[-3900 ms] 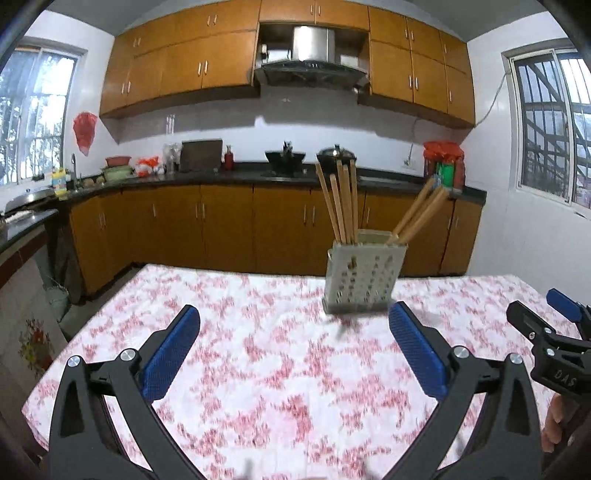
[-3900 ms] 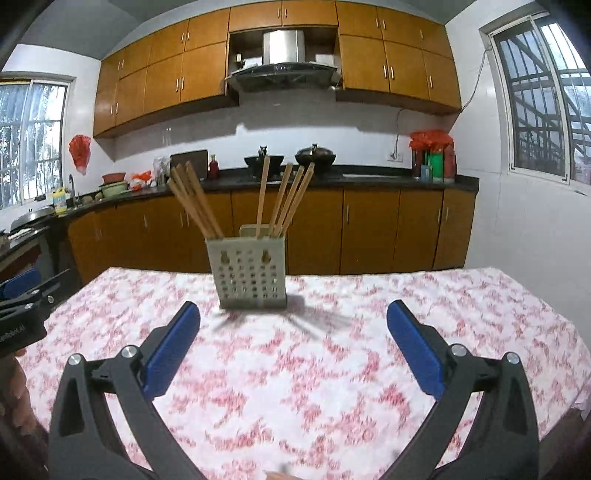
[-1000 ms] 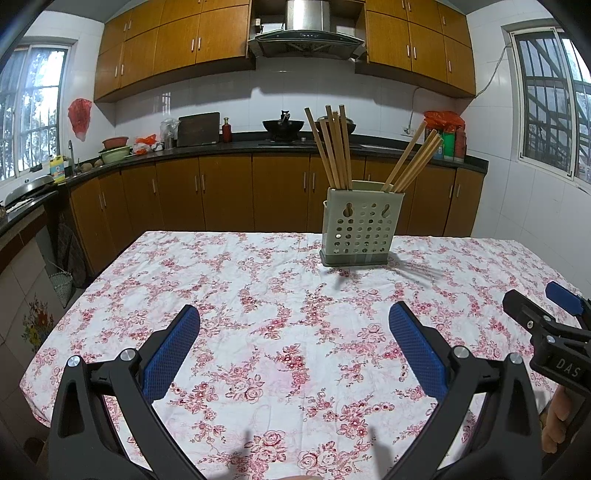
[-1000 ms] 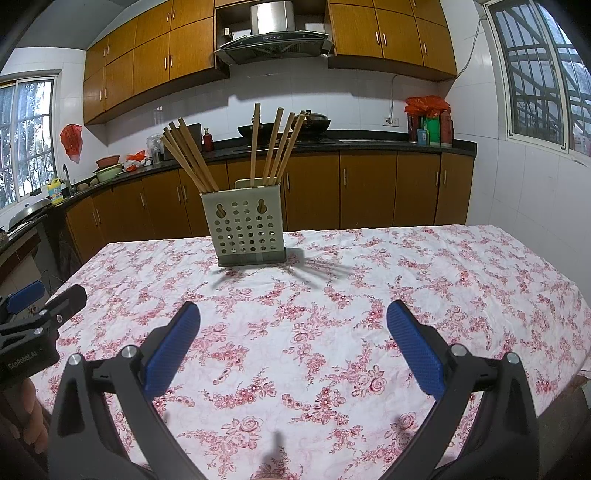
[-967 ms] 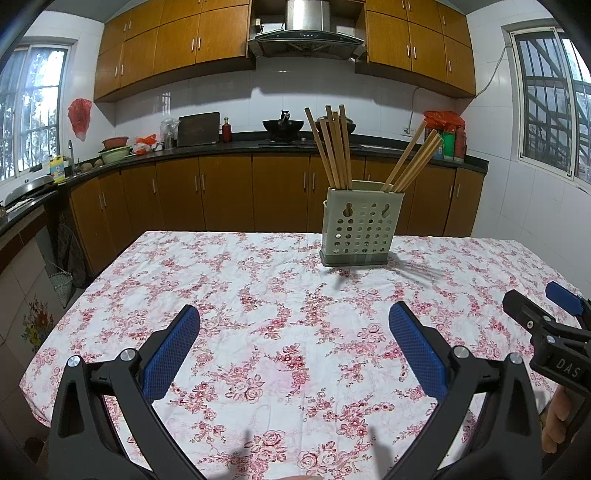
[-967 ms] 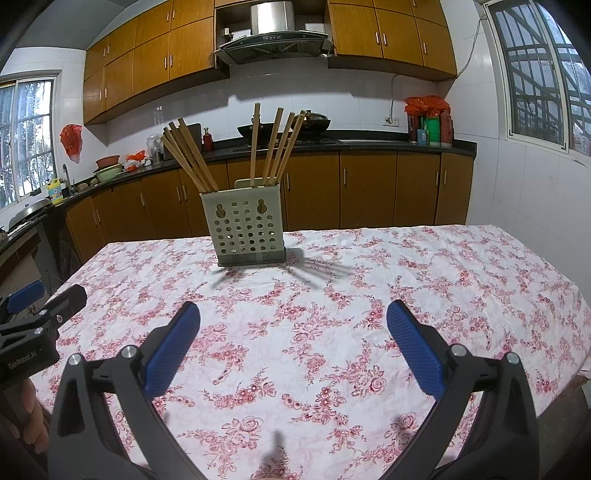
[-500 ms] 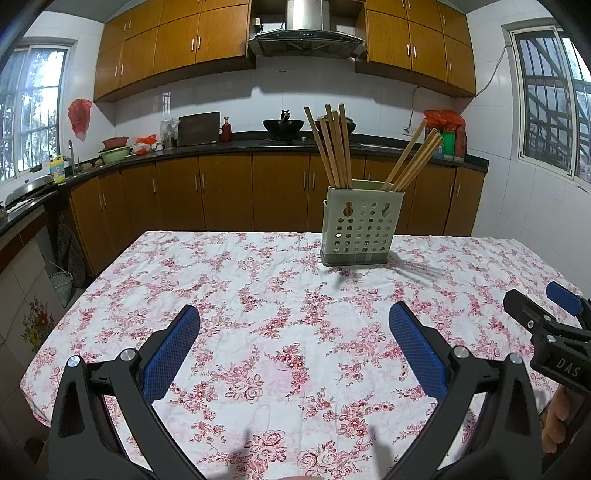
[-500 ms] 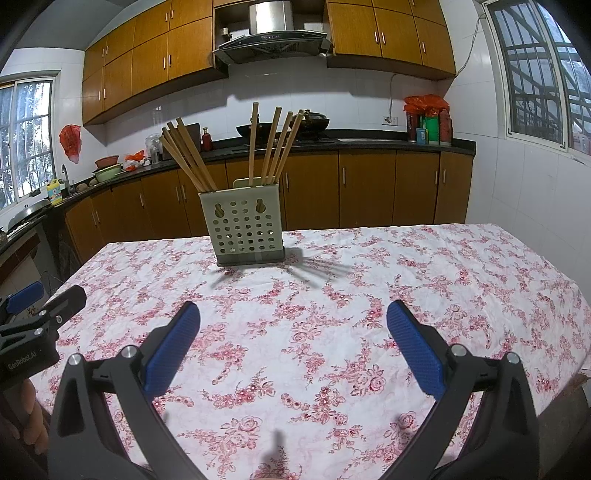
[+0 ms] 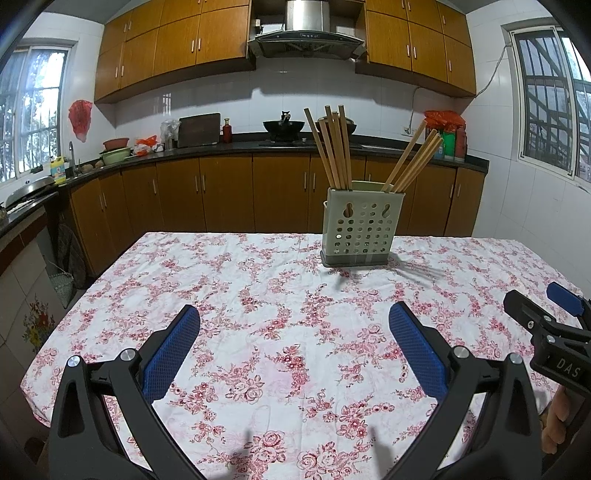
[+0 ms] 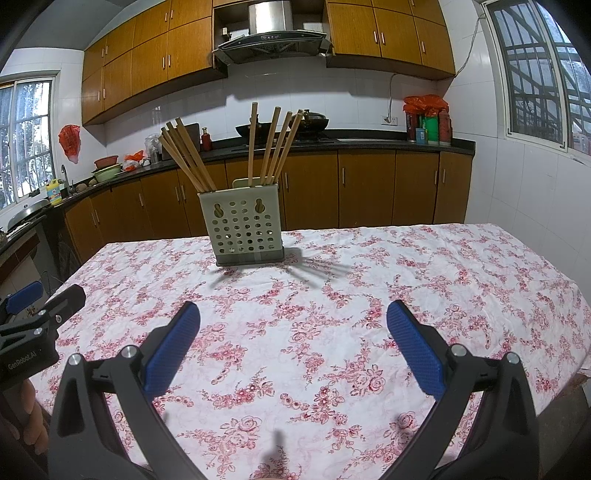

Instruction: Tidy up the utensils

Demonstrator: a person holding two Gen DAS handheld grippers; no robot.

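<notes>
Blue ribbed pads line the fingers of my left hand-held gripper, which I hold spread wide above the near part of the surface with nothing between its fingers. My right hand-held gripper is spread just as wide and also holds nothing; it hovers over the near edge too. In the left wrist view the right one shows at the right border; in the right wrist view the left one shows at the left border, so the two are side by side and well apart.

Under both lies a white tablecloth printed with red roses, covering the whole surface.

Farther on, toward the far edge of the surface, stands the utensil holder, a pale green perforated box on a grey base, upright. It sits ahead and right of my left hand-held gripper, ahead and left of my right one. Wooden chopsticks stand in it in two bunches: from the left wrist view one bunch rises near upright at the holder's left side, and the other bunch leans out to the right. Their shadows fan across the cloth just beside the base.

Beyond the surface run brown kitchen cabinets under a dark countertop, with a wok on the stove and a steel range hood above.
</notes>
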